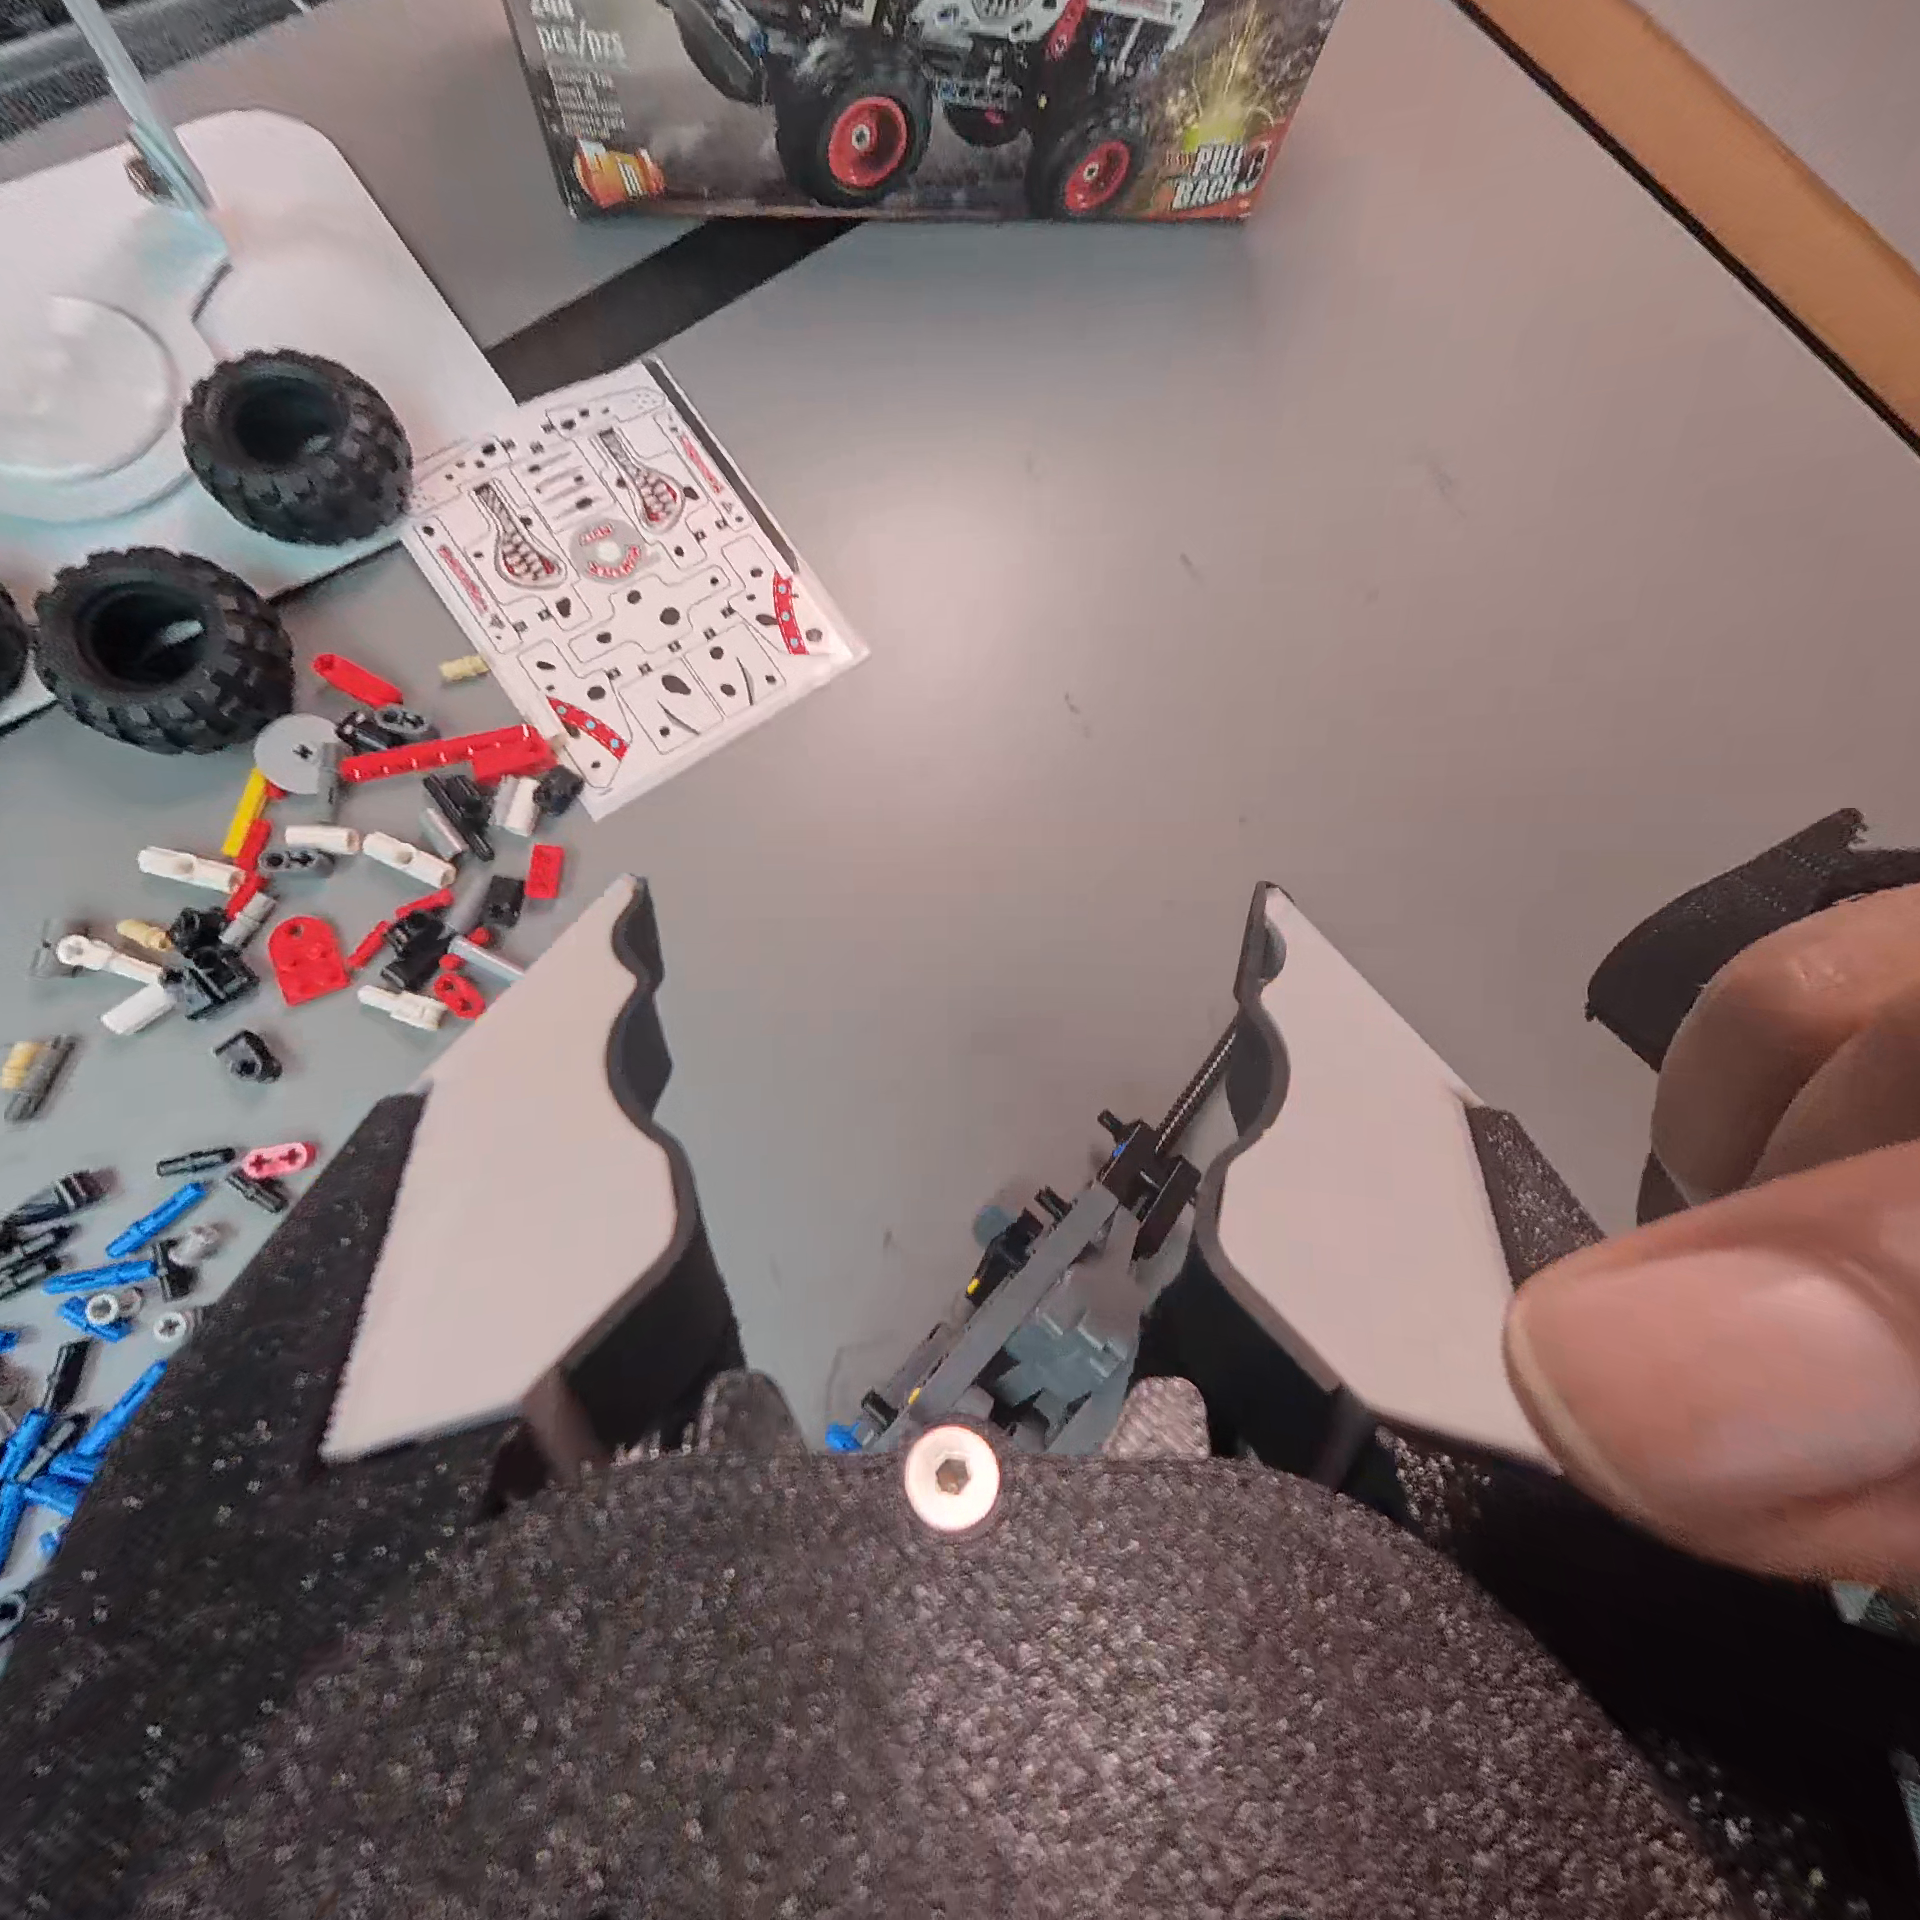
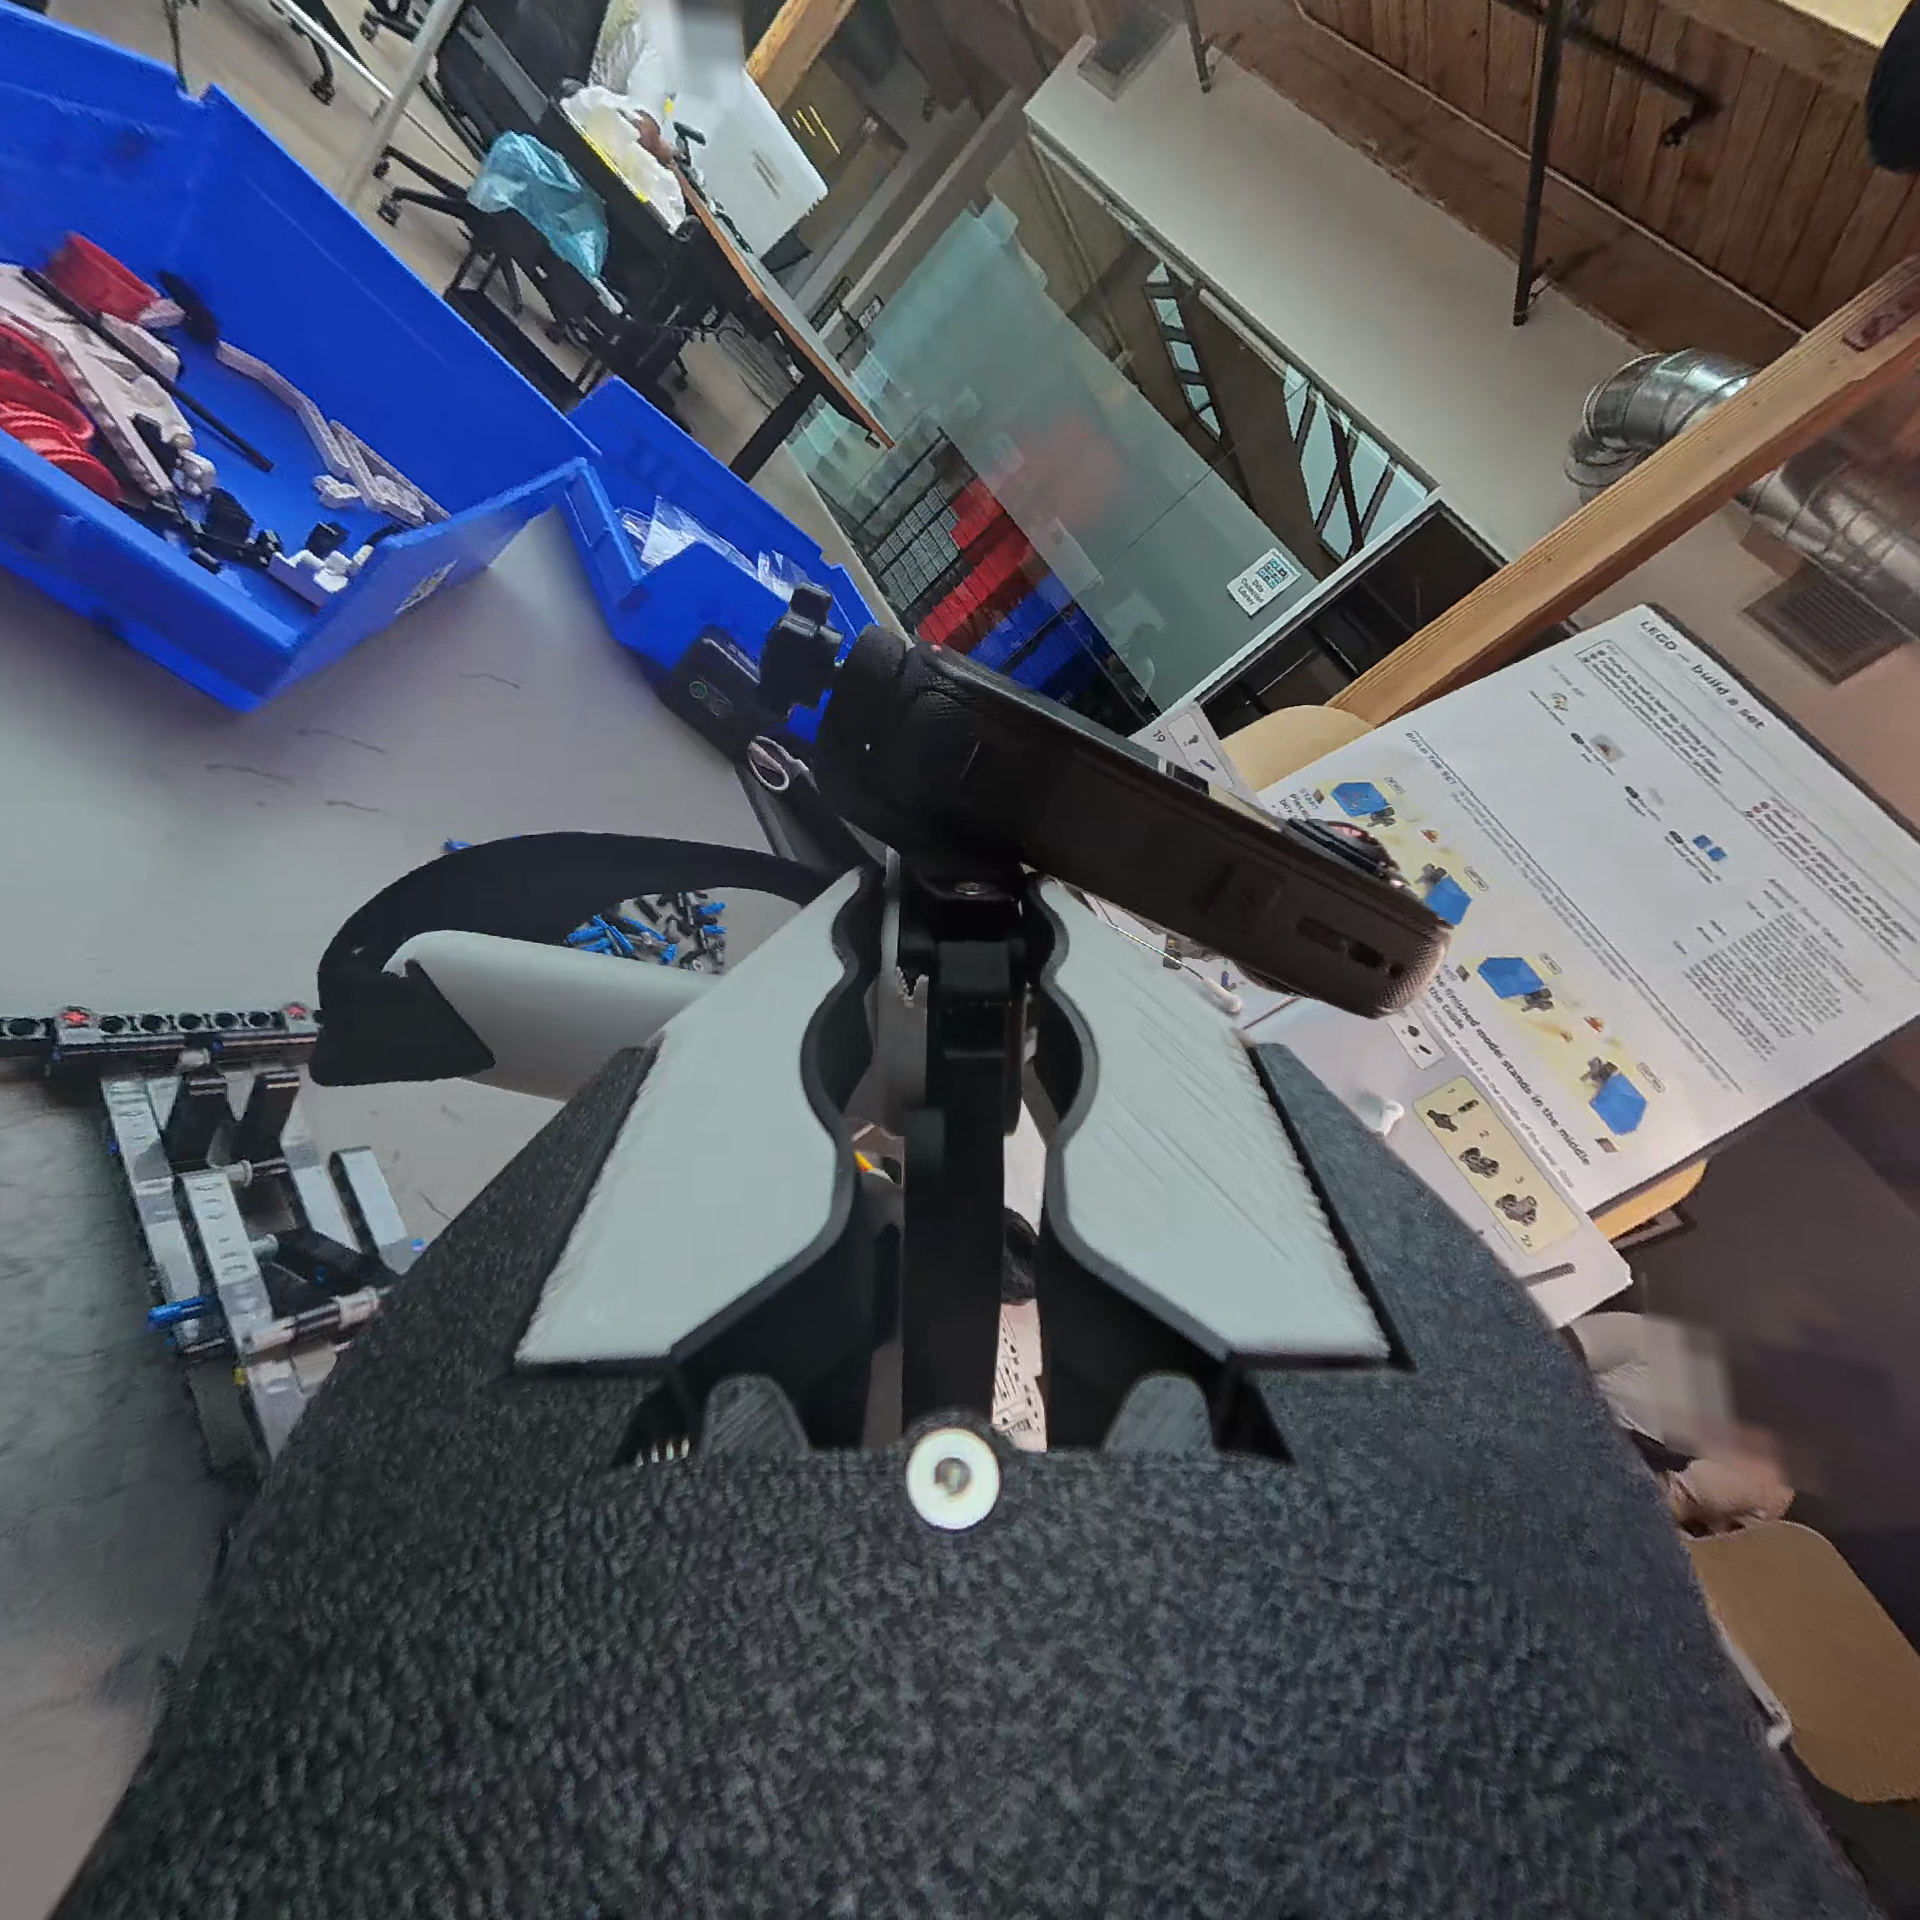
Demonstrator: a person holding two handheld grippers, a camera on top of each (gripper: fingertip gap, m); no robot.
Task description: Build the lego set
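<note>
The left hand-held gripper (image 1: 951, 1049) is released, fingers spread above the grey lego chassis (image 1: 1049, 1309) at lower centre. The right hand-held gripper (image 2: 951, 1049) is clenched on a black camera mount (image 2: 961, 1049). Loose pieces (image 1: 343, 883) and tyres (image 1: 296, 462) lie left on the desk (image 1: 1247, 623); the lego box (image 1: 914, 104) stands at top.

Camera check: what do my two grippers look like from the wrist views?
Both match. The left gripper has two flat light-grey fingers with wavy black inner edges, on a speckled dark-grey body with a silver screw. The right gripper has the same build. A black strap shows by a bare hand.
</note>
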